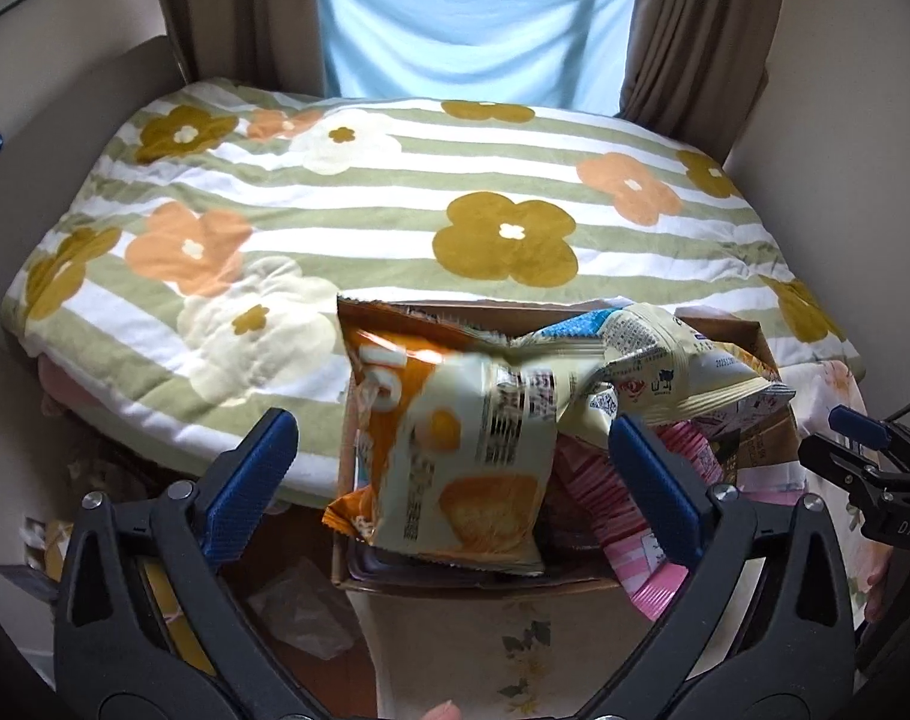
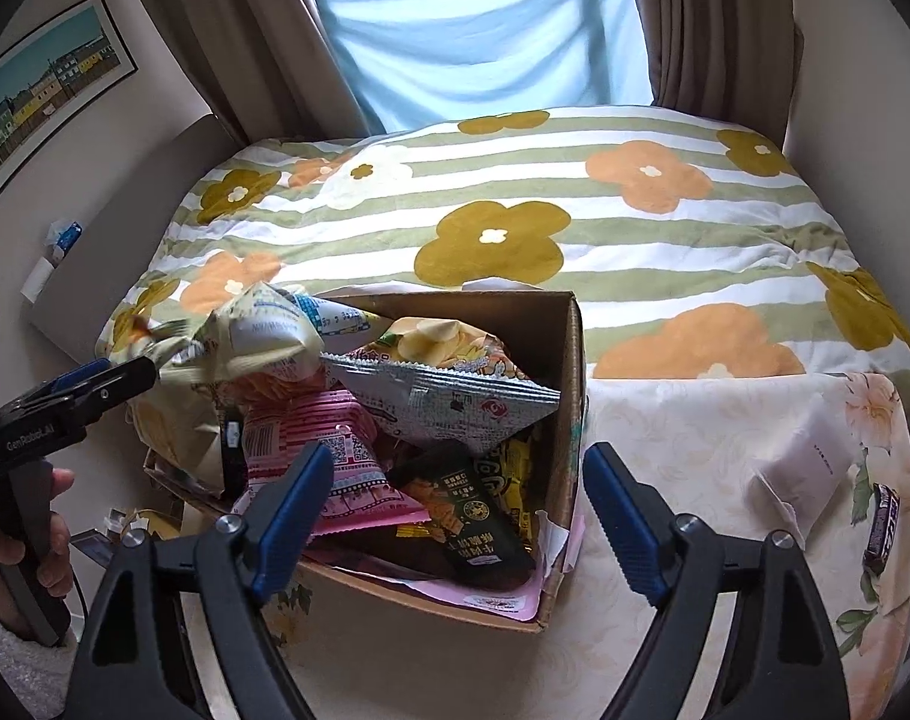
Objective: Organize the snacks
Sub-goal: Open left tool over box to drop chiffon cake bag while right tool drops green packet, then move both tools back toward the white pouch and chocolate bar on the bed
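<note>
A cardboard box (image 2: pixel 574 372) full of snack packets stands on a floral cloth at the foot of a bed. My left gripper (image 1: pixel 455 480) is open wide over the box's left part. An orange and cream snack bag (image 1: pixel 455 450) lies blurred between its pads (image 1: pixel 257 474), touching neither. A crumpled cream bag (image 1: pixel 664 360) rests on the pile beside it. My right gripper (image 2: pixel 460 504) stands open above the box's near side, empty, over a pink packet (image 2: pixel 311 450) and a dark green packet (image 2: pixel 472 516). A silver bag (image 2: pixel 443 396) lies across the middle.
A flower-patterned quilt (image 2: pixel 574 228) covers the bed behind the box. On the cloth to the right lie a white packet (image 2: pixel 808 468) and a dark chocolate bar (image 2: pixel 883 522). A person's hand (image 2: pixel 11 546) holds the left gripper's handle. Clutter sits on the floor at lower left (image 1: pixel 299 606).
</note>
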The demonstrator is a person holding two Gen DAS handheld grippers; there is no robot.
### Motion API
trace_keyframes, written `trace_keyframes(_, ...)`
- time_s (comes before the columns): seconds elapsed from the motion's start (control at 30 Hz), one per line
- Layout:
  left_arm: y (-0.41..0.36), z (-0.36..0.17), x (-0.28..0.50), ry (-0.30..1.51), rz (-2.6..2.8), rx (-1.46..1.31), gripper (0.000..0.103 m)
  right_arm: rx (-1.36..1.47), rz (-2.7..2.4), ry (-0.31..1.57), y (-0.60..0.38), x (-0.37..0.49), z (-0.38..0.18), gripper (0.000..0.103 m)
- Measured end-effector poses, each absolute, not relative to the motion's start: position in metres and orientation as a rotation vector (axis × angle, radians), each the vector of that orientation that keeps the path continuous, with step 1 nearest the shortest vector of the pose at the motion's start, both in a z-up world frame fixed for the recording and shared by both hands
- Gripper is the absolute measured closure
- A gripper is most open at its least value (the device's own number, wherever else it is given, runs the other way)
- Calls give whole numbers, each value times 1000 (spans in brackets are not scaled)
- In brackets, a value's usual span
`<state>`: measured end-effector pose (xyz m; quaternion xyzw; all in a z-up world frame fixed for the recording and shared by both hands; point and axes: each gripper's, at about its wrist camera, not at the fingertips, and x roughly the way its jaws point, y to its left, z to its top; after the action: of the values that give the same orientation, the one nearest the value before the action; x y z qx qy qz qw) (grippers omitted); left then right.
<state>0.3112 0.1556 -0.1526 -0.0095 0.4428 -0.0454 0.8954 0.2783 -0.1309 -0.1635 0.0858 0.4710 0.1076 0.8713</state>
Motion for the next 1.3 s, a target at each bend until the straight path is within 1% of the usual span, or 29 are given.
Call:
trace_keyframes(0.33,164,-161,298,941,-105,-22,0,179,218,989,-127,278,-165,21)
trace_keyframes(0.57,162,-144,278,914,-127,-19,0,177,197,967,-126,269,-161,21)
trace_keyframes(0.77,143,-126,263,892,-187,1,0,175,153,941,-129,247,-147,21)
trace_keyframes(1.03,83,-102,241,841,-316,100,0,200,44,910,-167,207,-132,21)
trace_keyframes(1.3,-6,-95,218,832,-420,140,0,214,-51,899,-241,175,-127,21)
